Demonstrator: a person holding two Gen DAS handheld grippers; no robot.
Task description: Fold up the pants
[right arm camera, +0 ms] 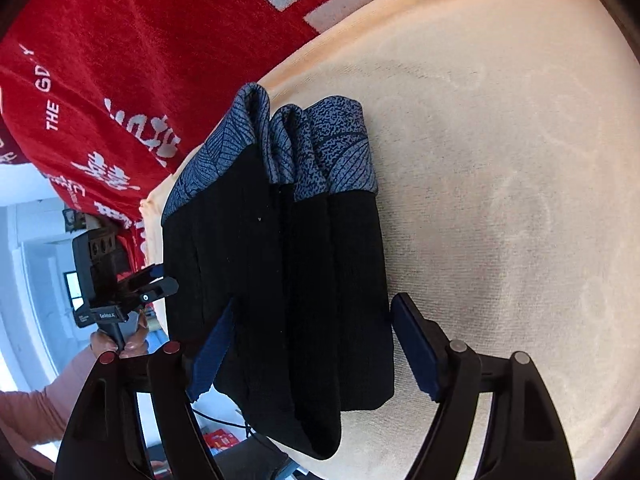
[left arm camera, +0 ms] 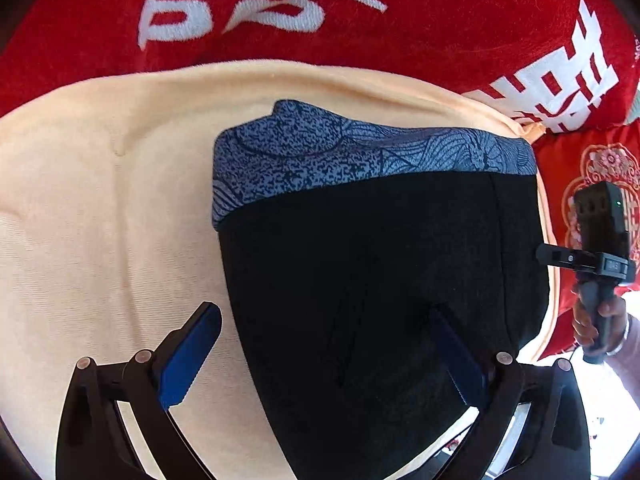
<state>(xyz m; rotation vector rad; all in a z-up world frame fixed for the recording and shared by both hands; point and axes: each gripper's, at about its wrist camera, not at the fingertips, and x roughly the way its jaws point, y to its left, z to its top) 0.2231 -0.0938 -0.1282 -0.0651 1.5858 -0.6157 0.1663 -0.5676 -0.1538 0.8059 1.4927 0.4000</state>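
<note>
1. Pants point(left arm camera: 360, 280) lie on a peach-coloured cloth point(left arm camera: 100, 200) that covers the work surface, with a red blanket point(left arm camera: 440, 40) bearing white characters beyond it. They are black with a blue patterned band point(left arm camera: 340, 152) at the far end, and look already doubled over into a compact stack of several layers.

2. Left gripper point(left arm camera: 324, 352) hovers over the near end of the stack with its jaws spread wide. One blue pad point(left arm camera: 192, 356) is over the peach cloth just beside the fabric edge, the other over the black fabric. Nothing is pinched.

3. Right gripper point(right arm camera: 316, 352) also stands spread, straddling the near part of the stack as its own camera shows it, one pad point(right arm camera: 416, 352) at the edge on the cloth side. The pads do not appear to press the cloth.

4. Judging from this, the step in hand is either a last fold or tidying the finished stack. To do it well, bring each gripper down on a near corner and catch all layers together, not just the top one.

5. Close both grips evenly, so that the stack does not skew.

6. Lift only a little and carry the near edge toward the patterned band, keeping the side edges aligned.

7. The stack's near end overhangs the surface edge in the right view; a careless pull could let it slide off.

8. Avoid pinching the peach cloth underneath.
</note>
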